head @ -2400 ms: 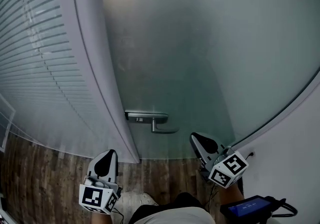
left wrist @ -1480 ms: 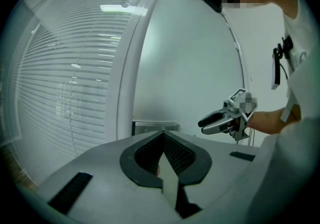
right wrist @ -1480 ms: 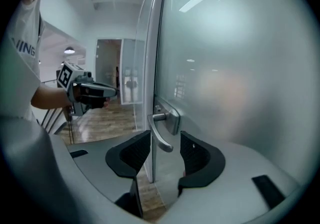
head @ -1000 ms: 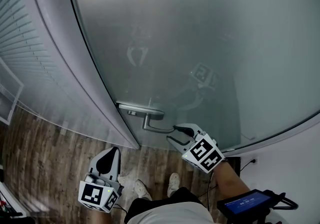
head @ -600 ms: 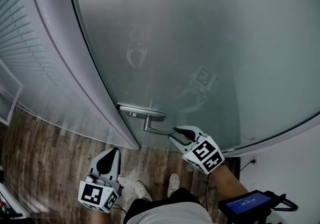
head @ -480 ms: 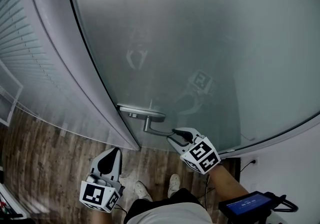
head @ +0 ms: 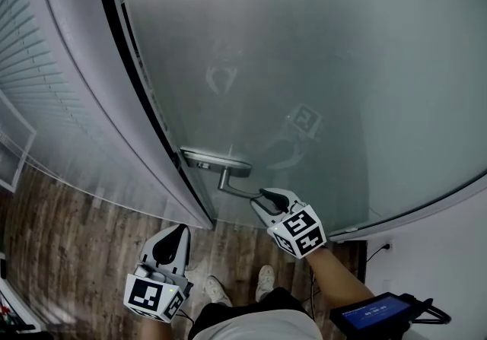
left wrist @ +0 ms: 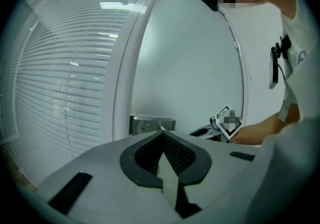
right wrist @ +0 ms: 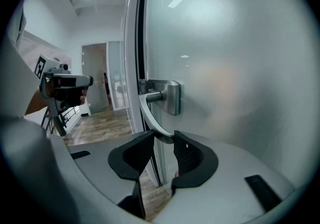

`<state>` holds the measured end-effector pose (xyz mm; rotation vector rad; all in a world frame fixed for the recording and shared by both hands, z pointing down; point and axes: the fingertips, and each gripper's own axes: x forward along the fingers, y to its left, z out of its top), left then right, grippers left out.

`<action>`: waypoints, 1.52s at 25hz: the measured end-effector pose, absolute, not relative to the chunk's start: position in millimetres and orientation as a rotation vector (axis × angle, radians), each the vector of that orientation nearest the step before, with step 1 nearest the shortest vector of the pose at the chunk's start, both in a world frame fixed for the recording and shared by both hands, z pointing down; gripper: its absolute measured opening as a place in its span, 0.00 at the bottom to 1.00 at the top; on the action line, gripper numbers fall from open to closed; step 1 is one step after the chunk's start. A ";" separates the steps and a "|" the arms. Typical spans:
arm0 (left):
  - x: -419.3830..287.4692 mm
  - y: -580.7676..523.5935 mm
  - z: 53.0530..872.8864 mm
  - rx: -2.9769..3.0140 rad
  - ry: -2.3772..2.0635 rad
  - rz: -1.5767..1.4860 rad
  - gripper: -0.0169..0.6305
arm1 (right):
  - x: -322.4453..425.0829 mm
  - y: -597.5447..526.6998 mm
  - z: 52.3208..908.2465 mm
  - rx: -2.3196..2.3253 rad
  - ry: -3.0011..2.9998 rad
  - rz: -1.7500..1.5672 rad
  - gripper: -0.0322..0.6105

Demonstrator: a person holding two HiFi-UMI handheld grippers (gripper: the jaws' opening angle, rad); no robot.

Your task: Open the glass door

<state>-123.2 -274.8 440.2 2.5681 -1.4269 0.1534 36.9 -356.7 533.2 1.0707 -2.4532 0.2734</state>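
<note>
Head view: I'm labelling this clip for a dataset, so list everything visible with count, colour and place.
Glass door: one, frosted grey-green, fills upper view, slightly ajar.
Lever handle: one, silver, door's left edge.
Door frame: one, white, left of door.
Blinds: one set, white, far left.
Floor: brown wood, bottom left.
Handheld screen: one, black and blue, bottom right.
Shoes: two, pale, bottom centre.
Left gripper: one, grey, lower left, jaws together, empty.
Right gripper: one, grey, jaws clamped on lever handle's tip.

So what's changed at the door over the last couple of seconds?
The right gripper came across from low on the right and closed on the free end of the lever handle. The glass door has cracked open: a dark gap shows along the frame. The left gripper stayed low, shut.
</note>
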 end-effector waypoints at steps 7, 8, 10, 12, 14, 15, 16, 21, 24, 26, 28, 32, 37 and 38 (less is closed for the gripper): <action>-120.9 -255.5 438.1 2.590 -1.432 0.127 0.02 | 38.3 -367.2 528.6 1.129 -2.433 0.225 0.24; -117.9 -263.9 437.5 2.584 -1.428 0.136 0.02 | 42.0 -378.2 528.3 1.133 -2.428 0.234 0.24; -113.0 -278.8 434.9 2.574 -1.424 0.148 0.02 | 49.5 -398.5 524.8 1.146 -2.419 0.243 0.24; -112.0 -284.8 431.7 2.571 -1.427 0.148 0.02 | 54.5 -411.4 518.4 1.158 -2.412 0.235 0.24; -114.3 -283.9 429.9 2.568 -1.434 0.142 0.02 | 57.5 -417.9 511.2 1.171 -2.407 0.217 0.24; -115.3 -283.2 429.9 2.566 -1.438 0.140 0.02 | 59.4 -420.7 508.3 1.177 -2.404 0.207 0.24; -115.2 -283.9 430.6 2.563 -1.443 0.139 0.02 | 62.2 -424.8 506.8 1.182 -2.400 0.200 0.24; -102.6 -309.5 425.9 2.545 -1.467 0.147 0.02 | 82.8 -468.4 504.1 1.177 -2.384 0.216 0.24; -100.6 -314.9 422.4 2.533 -1.481 0.149 0.02 | 91.0 -485.0 500.4 1.180 -2.379 0.220 0.24; -101.2 -314.1 428.6 2.529 -1.494 0.152 0.02 | 94.7 -491.6 506.6 1.192 -2.381 0.225 0.24; -103.0 -312.2 429.5 2.527 -1.499 0.149 0.02 | 96.8 -496.8 506.6 1.206 -2.378 0.231 0.24; -106.2 -317.5 415.5 2.517 -1.500 0.134 0.02 | 101.3 -514.8 491.4 1.225 -2.360 0.236 0.24; -119.4 -312.1 427.1 2.518 -1.517 0.111 0.02 | 97.4 -526.8 504.6 1.271 -2.346 0.247 0.24; -120.7 -311.0 428.8 2.517 -1.518 0.109 0.02 | 98.2 -529.2 505.7 1.279 -2.342 0.248 0.24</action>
